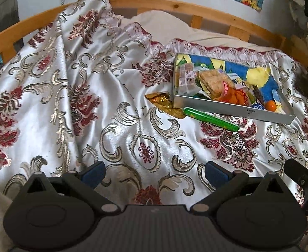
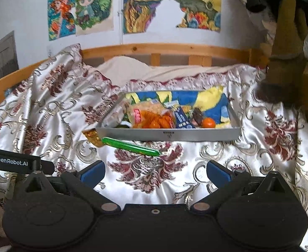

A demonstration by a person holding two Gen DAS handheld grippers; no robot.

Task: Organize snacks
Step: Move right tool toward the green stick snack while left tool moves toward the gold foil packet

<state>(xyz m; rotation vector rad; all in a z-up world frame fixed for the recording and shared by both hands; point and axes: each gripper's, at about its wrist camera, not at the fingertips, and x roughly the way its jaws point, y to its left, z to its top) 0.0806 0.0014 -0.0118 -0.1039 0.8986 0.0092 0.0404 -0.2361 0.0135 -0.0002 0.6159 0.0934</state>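
A shallow grey tray (image 1: 238, 110) (image 2: 196, 135) with a blue and yellow bottom lies on the patterned bedspread and holds several wrapped snacks and a small orange fruit (image 1: 271, 105) (image 2: 208, 123). A green wrapped bar (image 1: 211, 118) (image 2: 131, 146) and a gold wrapper (image 1: 164, 103) (image 2: 93, 137) lie on the bedspread just outside the tray's near left corner. My left gripper (image 1: 154, 174) is open and empty, well short and left of the tray. My right gripper (image 2: 155, 173) is open and empty, just short of the green bar.
A wooden bed rail (image 1: 175, 5) (image 2: 154, 49) runs behind the bed. A bunched fold of bedspread (image 1: 80, 31) rises at the back left. Plush toys and dark clutter (image 2: 288, 42) stand at the right. The other gripper's black arm (image 2: 13, 163) shows at the left edge.
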